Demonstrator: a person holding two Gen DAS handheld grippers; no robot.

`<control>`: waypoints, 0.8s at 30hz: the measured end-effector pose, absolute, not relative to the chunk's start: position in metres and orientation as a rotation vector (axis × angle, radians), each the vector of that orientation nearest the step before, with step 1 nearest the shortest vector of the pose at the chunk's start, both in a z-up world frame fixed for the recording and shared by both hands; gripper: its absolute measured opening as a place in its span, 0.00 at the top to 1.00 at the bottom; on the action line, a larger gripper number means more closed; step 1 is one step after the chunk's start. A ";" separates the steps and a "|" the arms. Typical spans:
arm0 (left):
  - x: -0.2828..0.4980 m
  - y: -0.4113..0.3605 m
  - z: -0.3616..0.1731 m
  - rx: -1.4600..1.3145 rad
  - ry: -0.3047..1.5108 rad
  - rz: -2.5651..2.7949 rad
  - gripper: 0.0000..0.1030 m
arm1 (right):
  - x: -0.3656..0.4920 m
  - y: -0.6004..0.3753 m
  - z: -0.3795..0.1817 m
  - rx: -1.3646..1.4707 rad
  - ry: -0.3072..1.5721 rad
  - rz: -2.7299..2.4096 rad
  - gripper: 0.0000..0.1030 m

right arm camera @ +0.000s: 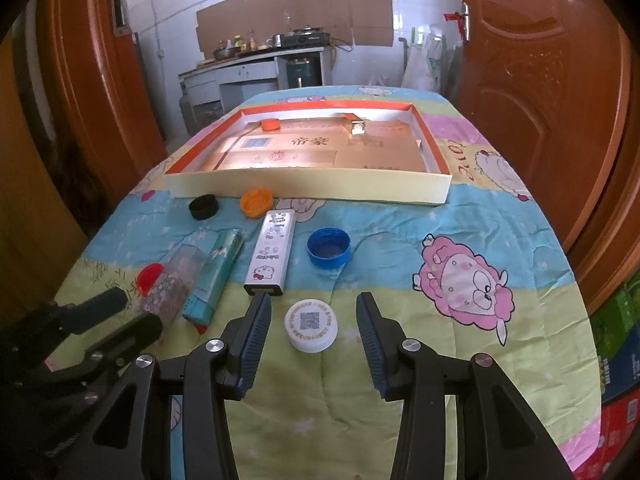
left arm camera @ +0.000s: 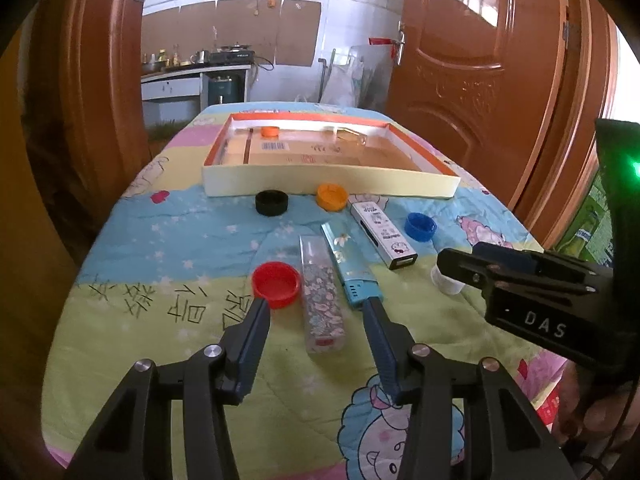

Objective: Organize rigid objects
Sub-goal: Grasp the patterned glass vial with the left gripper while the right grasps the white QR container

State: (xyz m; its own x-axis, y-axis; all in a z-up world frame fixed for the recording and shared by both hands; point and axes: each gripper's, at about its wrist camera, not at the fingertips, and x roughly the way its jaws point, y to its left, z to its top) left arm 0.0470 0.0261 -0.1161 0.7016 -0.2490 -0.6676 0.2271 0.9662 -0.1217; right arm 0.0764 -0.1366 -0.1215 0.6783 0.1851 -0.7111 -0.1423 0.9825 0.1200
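While both sets of jaws stand open, the left gripper (left arm camera: 316, 312), low centre astride the floral case (left arm camera: 322, 300), may nudge the red cap (left arm camera: 276, 285) beside it.

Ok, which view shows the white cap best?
The right wrist view: the white cap lies whole, printed top up, between the right gripper fingers, untouched. In the left wrist view only part of the cap shows; that gripper's finger hides the rest.

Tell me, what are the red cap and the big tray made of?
The red cap looks like smooth, shiny plastic: bright even colour, moulded rim. The tray seems to be cardboard: thin, flat, matte cream walls with folded corners and printed board inside.
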 end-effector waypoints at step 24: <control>0.049 0.026 -0.126 -0.012 0.728 -0.296 0.80 | 0.077 -0.137 -0.140 0.031 0.838 0.208 0.70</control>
State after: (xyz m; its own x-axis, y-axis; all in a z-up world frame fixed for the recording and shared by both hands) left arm 0.0490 0.0259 -0.1256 0.7065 -0.2704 -0.6540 0.2621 0.9584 -0.1130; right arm 0.0774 -0.1369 -0.1395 0.6501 0.1951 -0.7344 -0.1708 0.9793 0.1089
